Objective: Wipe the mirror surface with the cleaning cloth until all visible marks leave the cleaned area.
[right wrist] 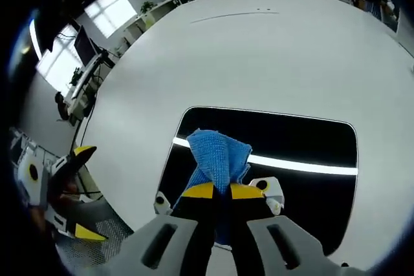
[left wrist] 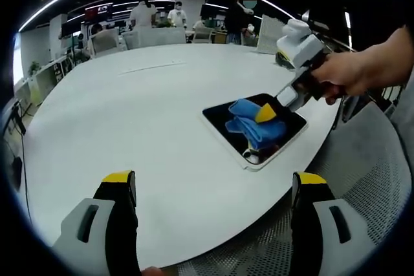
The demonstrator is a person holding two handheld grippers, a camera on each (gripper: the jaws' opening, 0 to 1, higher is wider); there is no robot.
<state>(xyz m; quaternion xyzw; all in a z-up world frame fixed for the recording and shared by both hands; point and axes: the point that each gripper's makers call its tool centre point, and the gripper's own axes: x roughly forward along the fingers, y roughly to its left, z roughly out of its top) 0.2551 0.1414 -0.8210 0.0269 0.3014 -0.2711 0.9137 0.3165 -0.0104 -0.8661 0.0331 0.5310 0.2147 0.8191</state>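
A rectangular mirror [right wrist: 297,140] with a white frame lies flat on the white table, reflecting a dark ceiling and a bright light strip. A blue cleaning cloth [right wrist: 218,155] rests on its glass, and my right gripper [right wrist: 222,191] is shut on the cloth's near end. In the left gripper view the mirror [left wrist: 220,116] sits near the table's right edge with the blue cloth [left wrist: 249,127] bunched on it, pinched by the right gripper [left wrist: 266,113], which a hand holds. My left gripper [left wrist: 213,185] hangs open above bare table, short of the mirror, with nothing between its fingers.
The round white table [left wrist: 129,114] spreads to the left and far side. A perforated grey surface [left wrist: 362,179] lies beyond its near right edge. People and office chairs [left wrist: 107,41] stand at the far side. The left gripper [right wrist: 65,179] appears at the left of the right gripper view.
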